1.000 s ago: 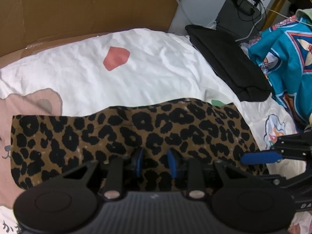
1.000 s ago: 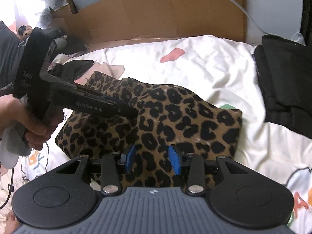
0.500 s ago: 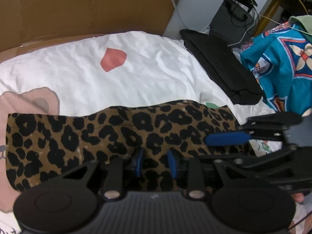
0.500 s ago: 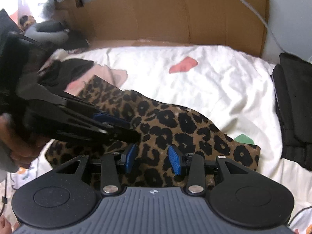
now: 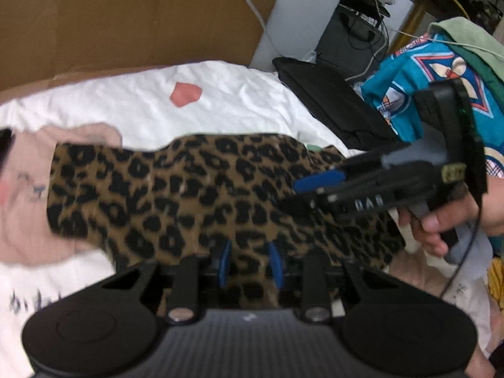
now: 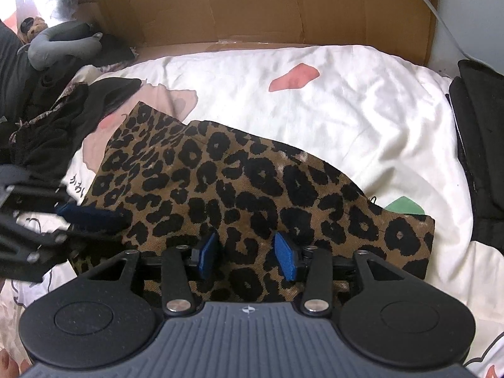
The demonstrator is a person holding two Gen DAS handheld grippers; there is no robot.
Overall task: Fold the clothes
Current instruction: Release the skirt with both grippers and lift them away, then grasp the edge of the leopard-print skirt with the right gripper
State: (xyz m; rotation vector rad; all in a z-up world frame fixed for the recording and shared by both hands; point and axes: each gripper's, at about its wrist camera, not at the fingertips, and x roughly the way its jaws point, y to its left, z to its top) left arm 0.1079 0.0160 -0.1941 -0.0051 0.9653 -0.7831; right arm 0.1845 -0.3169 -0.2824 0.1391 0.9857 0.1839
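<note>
The left gripper (image 5: 249,263) is pinching the brown-and-black leopard-print cloth (image 6: 252,189); the right gripper (image 6: 249,255), jaws opening, is hovering over it.

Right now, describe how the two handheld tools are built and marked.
Both are matte black plastic. The left tool and right tool each carry two blue pads on slim black fingers, behind a ribbed grey housing with round side discs and silver pins. White lettering marks the right one's side; a thin black cable trails from its handle.
</note>
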